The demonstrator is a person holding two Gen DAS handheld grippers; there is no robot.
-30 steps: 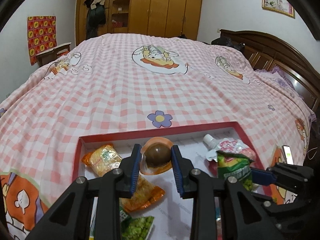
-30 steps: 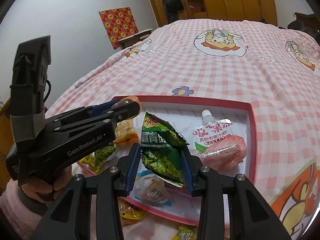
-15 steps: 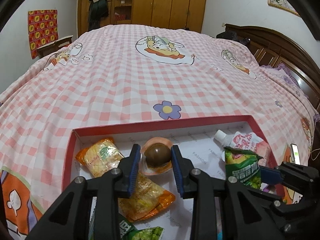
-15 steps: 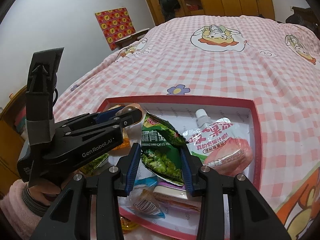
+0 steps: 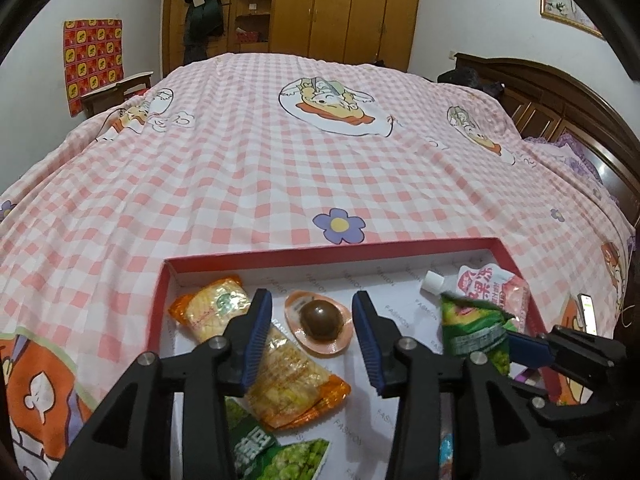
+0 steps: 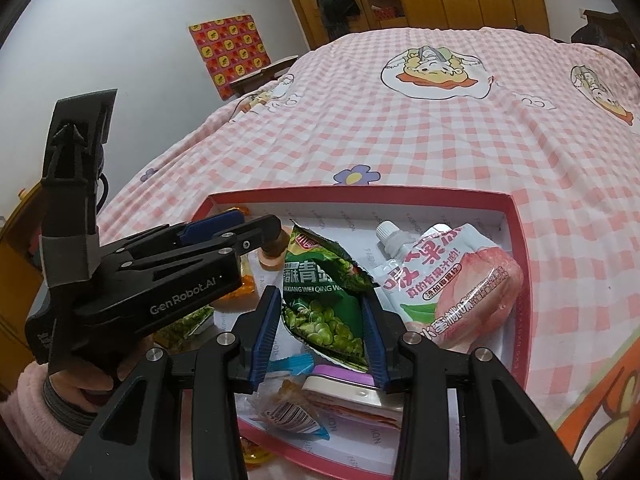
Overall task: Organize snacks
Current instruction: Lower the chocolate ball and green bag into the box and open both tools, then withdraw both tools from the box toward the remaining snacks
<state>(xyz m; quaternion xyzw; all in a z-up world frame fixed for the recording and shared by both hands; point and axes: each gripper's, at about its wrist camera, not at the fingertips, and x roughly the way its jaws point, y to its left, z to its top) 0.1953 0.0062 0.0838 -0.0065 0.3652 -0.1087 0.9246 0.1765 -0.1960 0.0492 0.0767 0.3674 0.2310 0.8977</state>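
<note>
While the right gripper (image 6: 320, 330) clamps the green pea bag (image 6: 324, 300) mid-frame, the left gripper (image 5: 312, 338) gapes above the boxed egg pack (image 5: 320, 322); most snacks already lie inside the red box (image 5: 320, 254)

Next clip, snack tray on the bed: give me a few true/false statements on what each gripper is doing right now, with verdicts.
1. The right gripper grips the green pea packet. True.
2. The left gripper is clamped on the braised egg pack. False: its jaws stand open, apart from the pack.
3. The peach jelly pouch lies inside the red box. True.
4. The red box sits on a wooden table. False: it sits on the pink checked bedspread.
</note>
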